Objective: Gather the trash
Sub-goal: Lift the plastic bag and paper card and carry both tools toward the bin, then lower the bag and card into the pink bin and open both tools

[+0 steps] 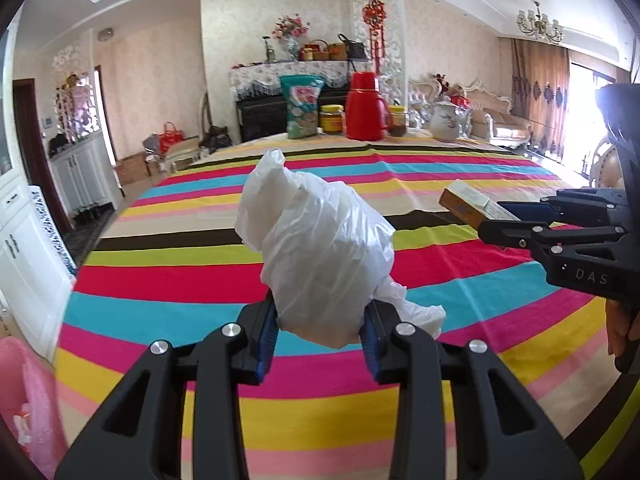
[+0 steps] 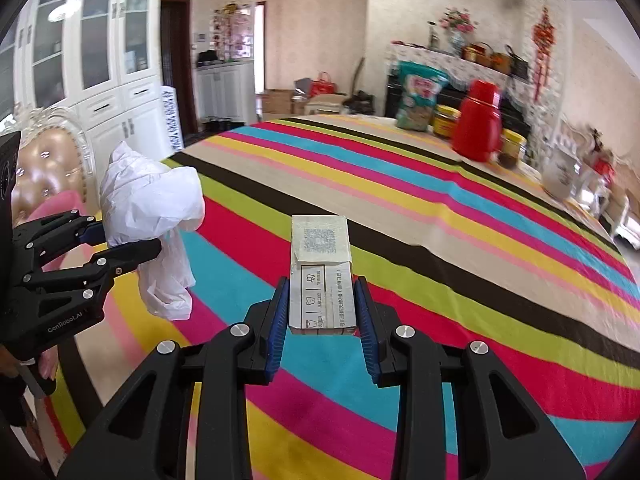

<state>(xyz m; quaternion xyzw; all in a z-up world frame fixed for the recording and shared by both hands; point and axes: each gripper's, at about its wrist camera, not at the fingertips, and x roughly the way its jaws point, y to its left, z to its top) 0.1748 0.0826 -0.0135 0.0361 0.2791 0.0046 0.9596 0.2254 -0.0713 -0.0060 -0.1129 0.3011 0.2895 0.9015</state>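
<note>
My left gripper is shut on a crumpled white plastic bag and holds it above the striped tablecloth. My right gripper is shut on a small flat cardboard box with printed text and a QR code, held above the cloth. In the left wrist view the right gripper comes in from the right with the box. In the right wrist view the left gripper with the bag is at the left edge.
At the table's far end stand a red thermos, a teal snack bag, two yellow-lidded jars and a white teapot. White cabinets line the left wall. A chair and something pink sit by the near left edge.
</note>
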